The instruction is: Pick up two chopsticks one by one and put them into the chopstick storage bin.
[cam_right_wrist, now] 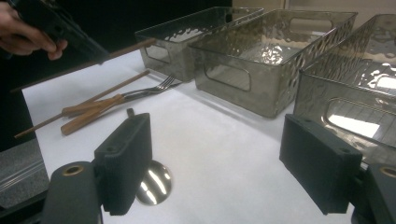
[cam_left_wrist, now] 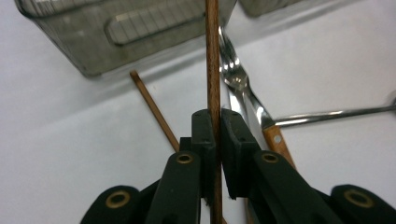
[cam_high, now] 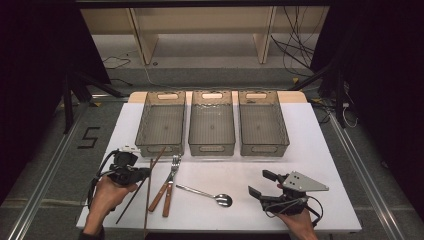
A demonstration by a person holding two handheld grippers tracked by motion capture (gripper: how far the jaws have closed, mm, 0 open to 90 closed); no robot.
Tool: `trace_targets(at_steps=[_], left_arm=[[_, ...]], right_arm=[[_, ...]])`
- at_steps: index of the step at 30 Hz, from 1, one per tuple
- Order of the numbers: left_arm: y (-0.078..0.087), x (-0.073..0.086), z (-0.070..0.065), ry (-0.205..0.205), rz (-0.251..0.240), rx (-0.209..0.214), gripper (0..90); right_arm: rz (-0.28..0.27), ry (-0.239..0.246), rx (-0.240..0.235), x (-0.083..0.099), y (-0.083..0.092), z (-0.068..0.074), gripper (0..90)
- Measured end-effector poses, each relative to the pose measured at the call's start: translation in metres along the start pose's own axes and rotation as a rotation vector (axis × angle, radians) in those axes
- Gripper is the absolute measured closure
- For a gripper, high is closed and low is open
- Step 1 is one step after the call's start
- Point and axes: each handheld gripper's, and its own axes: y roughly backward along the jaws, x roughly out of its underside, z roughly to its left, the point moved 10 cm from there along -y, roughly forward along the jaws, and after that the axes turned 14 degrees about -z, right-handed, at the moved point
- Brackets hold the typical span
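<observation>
Plainly, left gripper [cam_left_wrist: 215,154] pinches 1 chopstick [cam_left_wrist: 213,56] above the table [cam_high: 300,145]; right gripper [cam_right_wrist: 224,172] jaws spread wide.

Grey floor [cam_high: 60,150] with cables, wooden shelving [cam_high: 200,30] behind, dark surroundings.

White table [cam_high: 310,150]: bins [cam_high: 211,122], cutlery [cam_high: 170,185]
</observation>
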Motion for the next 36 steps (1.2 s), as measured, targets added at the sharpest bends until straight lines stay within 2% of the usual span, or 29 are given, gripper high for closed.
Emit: trace_targets(at_steps=[4, 9, 14, 15, 26, 36], left_arm=[[0.004, -0.021, 0.004, 0.001, -0.022, 0.023, 84.4], [0.001, -0.047, 0.013, -0.009, -0.043, 0.017, 84.4], [-0.003, -0.075, 0.020, 0.009, -0.104, 0.023, 84.4], [-0.005, -0.079, 0.020, 0.006, -0.104, 0.023, 84.4], [-0.028, -0.125, 0.028, -0.015, -0.109, -0.012, 84.4], [-0.054, -0.160, 0.043, -0.003, -0.134, -0.046, 84.4]], right_arm=[[0.001, 0.000, -0.004, 0.000, -0.001, 0.001, 25.8], [-0.003, 0.002, -0.007, -0.001, 0.000, 0.001, 25.8], [-0.003, -0.004, -0.008, -0.001, 0.000, 0.001, 25.8], [-0.003, -0.005, -0.008, 0.000, 0.000, 0.001, 25.8], [0.001, -0.004, -0.019, 0.000, -0.001, 0.004, 25.8], [0.000, -0.007, -0.024, 0.000, -0.001, 0.004, 25.8]])
